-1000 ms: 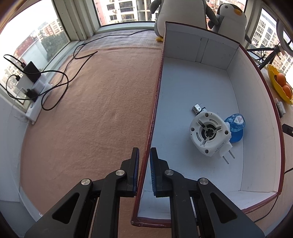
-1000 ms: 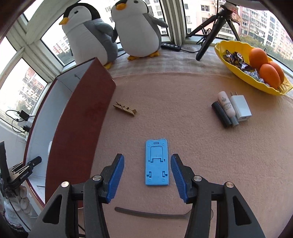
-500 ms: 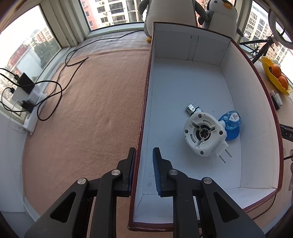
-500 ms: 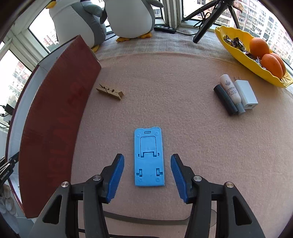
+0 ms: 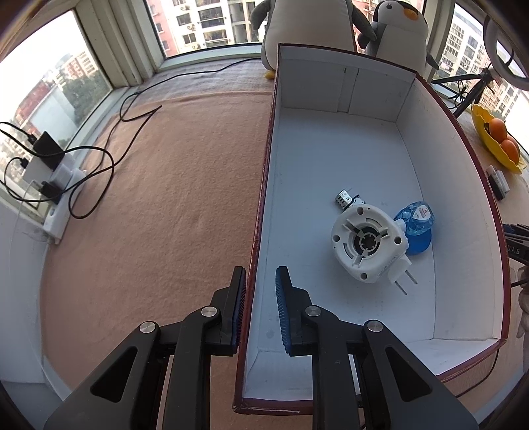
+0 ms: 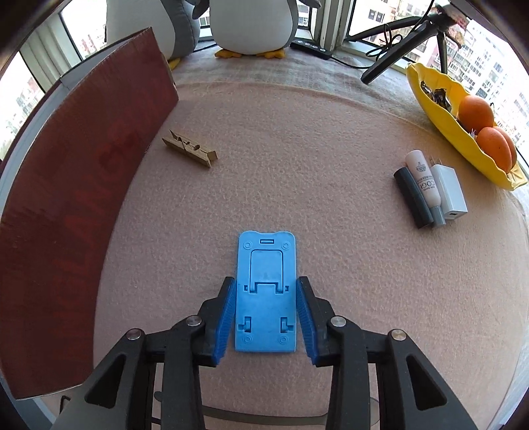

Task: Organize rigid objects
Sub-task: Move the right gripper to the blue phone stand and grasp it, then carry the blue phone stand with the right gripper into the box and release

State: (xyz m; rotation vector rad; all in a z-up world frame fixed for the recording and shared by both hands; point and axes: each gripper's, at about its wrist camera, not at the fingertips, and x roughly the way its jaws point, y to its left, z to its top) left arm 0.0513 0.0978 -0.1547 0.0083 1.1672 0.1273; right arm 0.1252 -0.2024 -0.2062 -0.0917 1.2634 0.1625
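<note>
Desk [image 6: 330, 139] was covered in a pinkish-tan felt mat, windows along its far edge. A large box [image 5: 476, 185], red outside and white inside, stood on the desk's left part; in the right wrist view its red wall [image 6: 76, 205] ran along the left side. Two plush penguins [image 6: 251, 23] sat at the far edge behind the box. A yellow dish [image 6: 453, 129] with two oranges [image 6: 476, 109] sat near the far right corner, a black tripod [image 6: 393, 63] beside it.

Left gripper [image 5: 259, 291] straddled the box's left wall near its front corner, one pad outside, one inside. The outer pad looked to be against the wall, the inner pad stood off it with a gap, so no firm clamp; contact was hard to judge through the fisheye. Jaws were narrow.

Inside the box, on the floor toward the right wall: a white round plug adapter [image 5: 368, 244], a blue bottle [image 5: 416, 228] touching it on the right, a small grey part [image 5: 345, 198] just behind.

Right gripper [image 6: 266, 306] pointed down at the blue phone stand [image 6: 266, 294], which lay flat on the mat near the desk's front edge. Jaws were closing with the stand between them, pads just beside its long sides, slight gaps still visible, not pressing.

A wooden clothespin [image 6: 190, 149] lay by the box wall. Near the right edge a dark tube [image 6: 413, 198], a cream tube [image 6: 425, 185] and a white charger [image 6: 449, 192] lay side by side, touching.
</note>
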